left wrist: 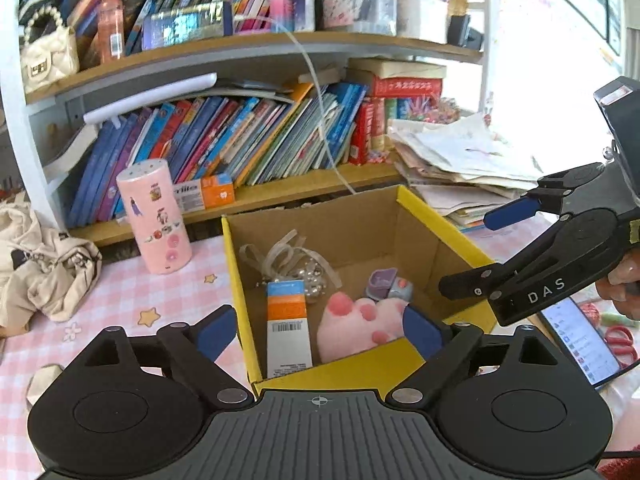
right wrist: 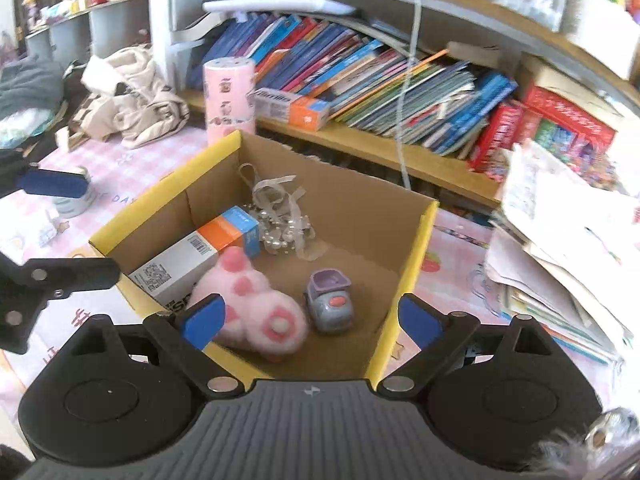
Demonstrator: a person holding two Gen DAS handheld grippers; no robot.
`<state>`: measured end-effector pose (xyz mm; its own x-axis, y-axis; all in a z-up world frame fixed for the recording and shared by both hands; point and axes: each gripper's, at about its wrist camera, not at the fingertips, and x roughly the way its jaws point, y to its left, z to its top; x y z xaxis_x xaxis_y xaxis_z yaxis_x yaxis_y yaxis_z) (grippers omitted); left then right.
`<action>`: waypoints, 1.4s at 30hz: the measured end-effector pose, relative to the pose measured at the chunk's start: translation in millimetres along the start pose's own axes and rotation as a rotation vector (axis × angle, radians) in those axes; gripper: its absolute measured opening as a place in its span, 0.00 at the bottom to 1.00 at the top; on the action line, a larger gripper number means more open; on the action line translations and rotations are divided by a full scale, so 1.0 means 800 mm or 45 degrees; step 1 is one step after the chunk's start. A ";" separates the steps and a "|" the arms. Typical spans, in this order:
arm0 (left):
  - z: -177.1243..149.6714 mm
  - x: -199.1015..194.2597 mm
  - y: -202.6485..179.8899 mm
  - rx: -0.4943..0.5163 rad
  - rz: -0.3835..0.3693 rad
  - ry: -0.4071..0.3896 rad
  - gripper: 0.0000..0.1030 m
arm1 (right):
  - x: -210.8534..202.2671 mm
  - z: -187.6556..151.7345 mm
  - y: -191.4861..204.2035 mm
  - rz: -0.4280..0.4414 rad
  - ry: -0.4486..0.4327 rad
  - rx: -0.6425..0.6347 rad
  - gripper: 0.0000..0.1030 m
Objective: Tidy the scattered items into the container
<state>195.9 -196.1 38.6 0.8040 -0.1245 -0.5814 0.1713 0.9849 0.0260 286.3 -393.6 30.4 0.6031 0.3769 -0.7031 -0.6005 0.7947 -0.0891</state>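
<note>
Nearest to both cameras, the left gripper [left wrist: 320, 330] and the right gripper [right wrist: 312, 318] are being held with the jaws released wide, and nothing is being grasped between the blue pads. Both are being pointed down into the cardboard box [left wrist: 444, 226], whose rim is edged in yellow.

In the right wrist view, the pink plush paw [right wrist: 256, 308] is lying closest, at about 6 o'clock on the box floor. The small purple-grey toy [right wrist: 330, 304] is just beside it at 3 o'clock. The white and orange carton [right wrist: 200, 256] is resting along the 9 o'clock wall, touching the paw. The ribbon with pearl beads [right wrist: 280, 216] is lying toward 12 o'clock.

The step in hand is judged to be the release of items into the box; four things are already being contained. For the next move, another scattered item on the pink checked tablecloth [left wrist: 120, 304] is probably being called for, so a gripper would have to be carried out of the box.

Beyond the box, at 10 o'clock in the left wrist view, a pink cylinder with stickers [left wrist: 154, 216] is standing upright. As for writing, "DAS" is being shown on the right gripper's body [left wrist: 546, 290]. A barcode is printed on the carton, and the other print is too small to be read.
</note>
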 end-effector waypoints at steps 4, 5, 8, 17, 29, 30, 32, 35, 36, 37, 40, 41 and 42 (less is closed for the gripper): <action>-0.013 -0.023 0.002 0.002 -0.019 -0.014 0.92 | -0.021 -0.015 0.011 -0.072 -0.033 0.095 0.91; -0.017 -0.029 0.003 -0.004 -0.020 -0.013 0.92 | -0.026 -0.019 0.015 -0.087 -0.038 0.118 0.91; -0.031 -0.047 0.010 -0.021 -0.029 -0.012 0.94 | -0.043 -0.032 0.030 -0.125 -0.049 0.175 0.91; -0.069 -0.083 0.038 -0.010 -0.050 0.029 0.94 | -0.072 -0.073 0.102 -0.145 -0.031 0.291 0.92; -0.113 -0.105 0.076 -0.023 0.007 0.109 0.96 | -0.063 -0.101 0.197 -0.179 0.045 0.281 0.94; -0.117 -0.107 0.079 -0.025 0.011 0.116 0.96 | -0.062 -0.101 0.203 -0.177 0.049 0.280 0.94; -0.124 -0.110 0.084 -0.022 0.016 0.132 0.96 | -0.059 -0.102 0.214 -0.172 0.053 0.275 0.94; -0.133 -0.113 0.091 -0.012 0.025 0.157 0.96 | -0.055 -0.101 0.233 -0.159 0.054 0.257 0.94; -0.135 -0.115 0.094 -0.009 0.028 0.165 0.96 | -0.054 -0.100 0.238 -0.152 0.055 0.251 0.94; -0.138 -0.116 0.096 -0.006 0.033 0.171 0.96 | -0.052 -0.099 0.243 -0.144 0.057 0.247 0.94; -0.144 -0.122 0.106 -0.009 0.050 0.182 0.96 | -0.046 -0.097 0.258 -0.120 0.066 0.233 0.95; -0.147 -0.125 0.110 -0.014 0.057 0.183 0.96 | -0.044 -0.096 0.263 -0.113 0.068 0.230 0.95; -0.149 -0.127 0.113 -0.018 0.063 0.186 0.96 | -0.042 -0.095 0.267 -0.107 0.070 0.226 0.95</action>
<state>62.4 -79.9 3.1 0.7200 -0.0579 -0.6916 0.1244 0.9911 0.0466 97.6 -272.4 -18.3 0.6146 0.2834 -0.7362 -0.4444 0.8954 -0.0263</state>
